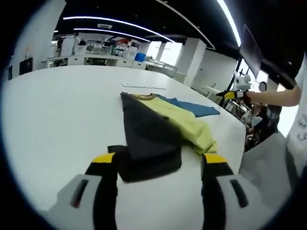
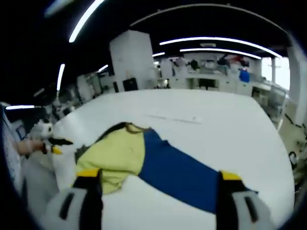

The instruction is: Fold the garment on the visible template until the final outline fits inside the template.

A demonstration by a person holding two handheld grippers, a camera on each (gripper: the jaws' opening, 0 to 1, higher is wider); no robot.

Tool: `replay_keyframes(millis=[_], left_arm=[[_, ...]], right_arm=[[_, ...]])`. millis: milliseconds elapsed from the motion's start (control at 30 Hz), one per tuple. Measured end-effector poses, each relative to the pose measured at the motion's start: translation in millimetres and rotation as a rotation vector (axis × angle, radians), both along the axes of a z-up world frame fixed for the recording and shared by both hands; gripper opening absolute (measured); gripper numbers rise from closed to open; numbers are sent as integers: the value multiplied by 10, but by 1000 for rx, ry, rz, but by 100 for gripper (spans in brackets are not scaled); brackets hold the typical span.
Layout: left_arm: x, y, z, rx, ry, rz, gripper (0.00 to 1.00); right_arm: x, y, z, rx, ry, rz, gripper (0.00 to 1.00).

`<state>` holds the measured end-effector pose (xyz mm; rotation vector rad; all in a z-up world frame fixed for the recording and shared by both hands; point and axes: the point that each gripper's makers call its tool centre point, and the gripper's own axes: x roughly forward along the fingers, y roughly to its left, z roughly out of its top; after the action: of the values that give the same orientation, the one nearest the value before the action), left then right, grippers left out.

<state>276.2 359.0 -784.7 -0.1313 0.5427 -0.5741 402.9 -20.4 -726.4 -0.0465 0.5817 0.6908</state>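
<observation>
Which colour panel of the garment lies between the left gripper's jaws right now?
The dark grey panel: its folded edge sits between the open left gripper jaws. The yellow panel lies beyond it, and the blue panel is farthest.

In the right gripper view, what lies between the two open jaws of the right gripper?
In the right gripper view, the right gripper stands open, and the yellow and blue cloth garment lies between its jaws on the white table.

Open tabletop all round

We see bare white table [image 1: 57, 110] left of and beyond the garment [image 1: 158, 127]; the garment alone lies in our path.
</observation>
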Motion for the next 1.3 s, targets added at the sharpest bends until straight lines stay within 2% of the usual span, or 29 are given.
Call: replay_keyframes(millis=[267, 400, 533, 633, 667, 767, 833, 967, 1067, 1133, 1200, 1300], left_arm=[[50, -51, -83, 19, 14, -36, 61], [64, -68, -187, 47, 39, -67, 51], [57, -87, -257, 158, 21, -127, 49], [19, -15, -306, 222, 1, -188, 41], [17, 10, -339, 271, -4, -208, 39], [-8, 1, -397, 352, 0, -280, 35], [3, 33, -434, 401, 8, -300, 33], [66, 52, -342, 462, -52, -314, 32], [70, 62, -274, 551, -101, -347, 30], [-1, -6, -335, 548, -74, -399, 28], [-20, -32, -379, 582, -75, -434, 25], [-5, -76, -393, 578, -65, -436, 22]], right_arm=[[-259, 242, 154, 43, -21, 56, 99], [-384, 336, 187, 52, -25, 71, 99], [-477, 408, 215, 71, -23, 73, 99], [-512, 424, 218, 75, -20, 69, 99], [-522, 430, 219, 79, -17, 65, 99], [-550, 446, 234, 87, -15, 56, 99], [-548, 431, 238, 94, -12, 49, 99], [-568, 397, 237, 93, -11, 43, 99], [-595, 383, 235, 105, -7, 33, 99], [-600, 366, 226, 104, -5, 29, 99], [-610, 363, 228, 106, -4, 27, 99], [-624, 363, 239, 109, -5, 25, 99]])
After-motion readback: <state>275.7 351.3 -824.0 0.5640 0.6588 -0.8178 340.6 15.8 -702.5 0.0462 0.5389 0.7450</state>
